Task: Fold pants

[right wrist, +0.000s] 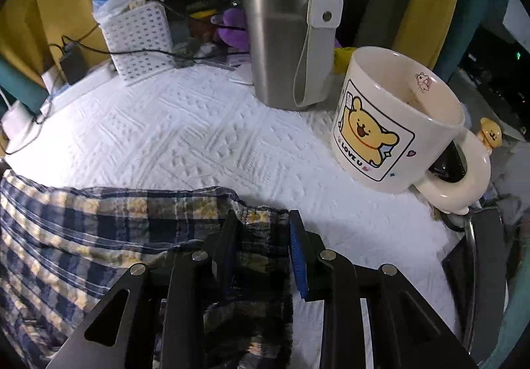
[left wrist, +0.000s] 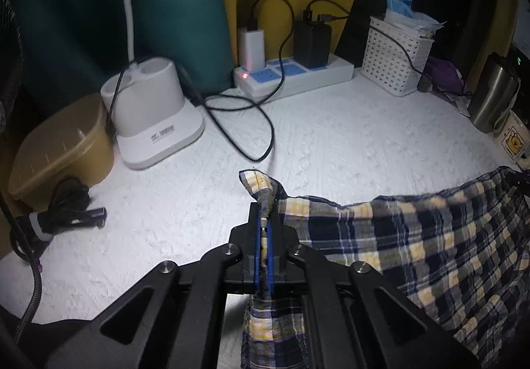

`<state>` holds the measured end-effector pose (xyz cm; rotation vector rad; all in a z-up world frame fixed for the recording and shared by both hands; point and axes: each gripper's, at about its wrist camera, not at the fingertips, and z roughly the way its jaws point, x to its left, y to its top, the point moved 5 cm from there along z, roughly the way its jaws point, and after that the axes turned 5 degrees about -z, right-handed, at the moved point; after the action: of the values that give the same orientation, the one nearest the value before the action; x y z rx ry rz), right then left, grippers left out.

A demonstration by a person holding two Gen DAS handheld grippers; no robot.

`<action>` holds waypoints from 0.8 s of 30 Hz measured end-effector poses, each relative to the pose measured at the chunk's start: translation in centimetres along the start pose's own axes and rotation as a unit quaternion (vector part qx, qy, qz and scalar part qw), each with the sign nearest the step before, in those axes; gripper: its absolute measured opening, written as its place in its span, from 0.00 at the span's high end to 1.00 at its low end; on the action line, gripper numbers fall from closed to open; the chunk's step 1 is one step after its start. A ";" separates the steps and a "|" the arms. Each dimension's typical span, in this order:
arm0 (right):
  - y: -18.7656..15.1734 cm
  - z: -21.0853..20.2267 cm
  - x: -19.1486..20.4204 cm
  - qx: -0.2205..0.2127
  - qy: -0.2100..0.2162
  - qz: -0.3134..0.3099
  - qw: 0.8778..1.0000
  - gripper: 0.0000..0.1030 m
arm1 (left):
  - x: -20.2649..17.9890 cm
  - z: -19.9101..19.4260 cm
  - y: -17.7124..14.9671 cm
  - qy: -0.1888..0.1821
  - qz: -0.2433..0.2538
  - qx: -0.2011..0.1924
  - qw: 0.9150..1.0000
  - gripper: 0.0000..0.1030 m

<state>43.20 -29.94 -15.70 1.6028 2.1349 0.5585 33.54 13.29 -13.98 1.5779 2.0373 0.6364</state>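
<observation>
The plaid pants [left wrist: 414, 236] in navy, yellow and white lie on the white textured table cover [left wrist: 331, 137], bunched toward the near right. My left gripper [left wrist: 263, 213] is shut on a hem corner of them, with the cloth pinched thin between the blue pads and a tip of fabric poking out past the fingers. In the right wrist view the pants [right wrist: 82, 229] spread to the left. My right gripper [right wrist: 261, 216] straddles another hem corner; the cloth sits in the gap between the fingers [right wrist: 296, 253], which stand apart.
A mug [right wrist: 391, 123] with a cartoon bear and a steel tumbler [right wrist: 281, 30] stand close beyond the right gripper. Farther back are a white basket [left wrist: 394, 60], a power strip [left wrist: 291, 74] with chargers, a loose black cable [left wrist: 251, 123], a white appliance base [left wrist: 152, 103] and a tan box [left wrist: 63, 147].
</observation>
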 end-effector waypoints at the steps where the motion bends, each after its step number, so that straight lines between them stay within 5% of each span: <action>1: 0.1 0.1 0.1 0.000 -0.007 -0.004 1.000 0.71 | 0.1 0.2 -0.3 0.001 0.000 0.005 1.000 0.99; 6: 0.3 0.4 -0.1 0.003 -0.049 -0.008 0.999 0.66 | 0.4 1.1 -1.5 0.009 -0.004 0.033 0.999 0.95; 8: 0.5 0.5 -0.7 0.006 -0.068 -0.003 0.998 0.35 | 0.6 0.9 -1.5 0.017 -0.007 0.033 0.999 0.93; 9: 0.5 0.5 -1.0 0.006 -0.075 0.002 0.997 0.30 | 0.9 0.6 -1.5 0.019 -0.009 0.032 0.999 0.92; 14: 0.1 -1.0 -2.3 -0.002 -0.063 0.021 0.998 0.28 | 3.3 -1.3 -1.2 0.045 -0.030 0.008 0.998 0.63; 24: -1.4 -7.4 -1.6 -0.046 -0.061 0.010 0.997 0.27 | 3.5 -6.5 -3.1 0.030 -0.030 -0.020 0.999 0.52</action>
<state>38.48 -32.36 -10.11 1.5697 1.9783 0.5430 26.38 15.57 -11.18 1.4851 2.0936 0.7051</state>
